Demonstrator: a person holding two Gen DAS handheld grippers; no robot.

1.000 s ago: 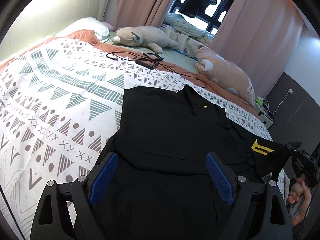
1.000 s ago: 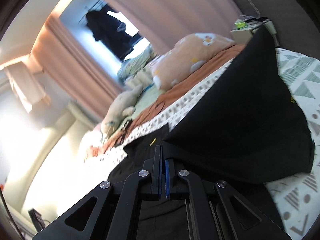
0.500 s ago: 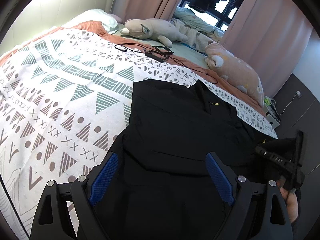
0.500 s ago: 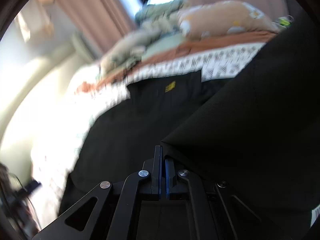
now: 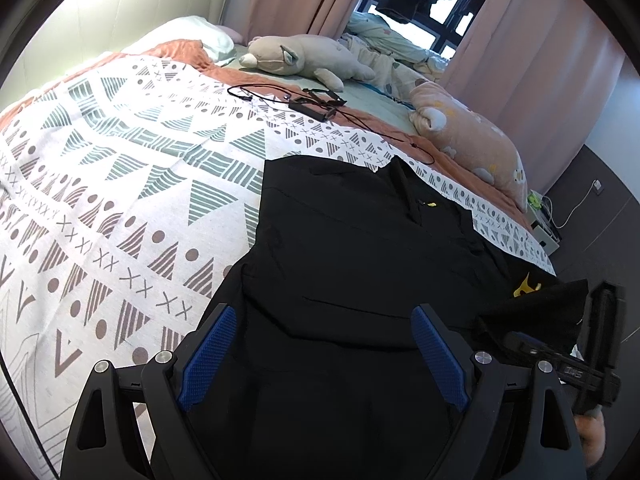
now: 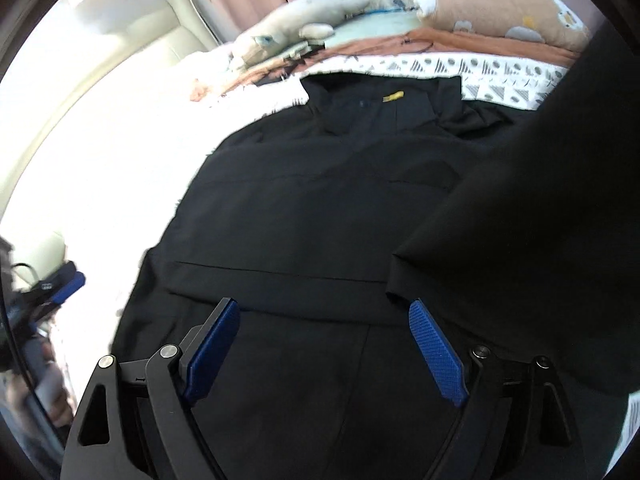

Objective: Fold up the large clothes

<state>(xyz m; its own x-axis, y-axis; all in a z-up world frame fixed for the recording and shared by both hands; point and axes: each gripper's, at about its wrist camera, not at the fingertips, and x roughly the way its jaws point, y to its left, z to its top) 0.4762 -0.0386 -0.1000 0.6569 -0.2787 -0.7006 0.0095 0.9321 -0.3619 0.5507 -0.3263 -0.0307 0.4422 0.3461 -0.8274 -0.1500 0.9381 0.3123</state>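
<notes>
My left gripper [image 5: 322, 354] hangs over the lower part of a black polo shirt [image 5: 360, 248], its 2 blue-padded fingers [image 5: 206, 352] spread wide with nothing between them. My right gripper [image 6: 324, 354] is likewise released, both blue pads [image 6: 438, 354] apart above the shirt's front [image 6: 320, 208].

The shirt lies flat on a bedspread [image 5: 120, 184] printed with grey and brown triangles, dots and crosses, collar toward the far edge. A small yellow logo [image 6: 393, 97] sits on the chest; it is too small and blurred for me to read as a brand. In the left wrist view a second yellow mark [image 5: 526, 286] shows at the shirt's right side, partly covered by cloth, so I cannot make out its shape fully. The right sleeve [image 6: 520, 216] is folded inward over the body, its hem edge just beside my right finger.

At the right edge of the right wrist view a white tag [image 6: 630, 424] with fine print shows, unreadable.

Beyond the shirt lie a black cable with an adapter [image 5: 312, 104], a grey plush animal [image 5: 296, 54] and a pink plush pillow [image 5: 472, 140]. Pink curtains [image 5: 520, 40] flank a window.
</notes>
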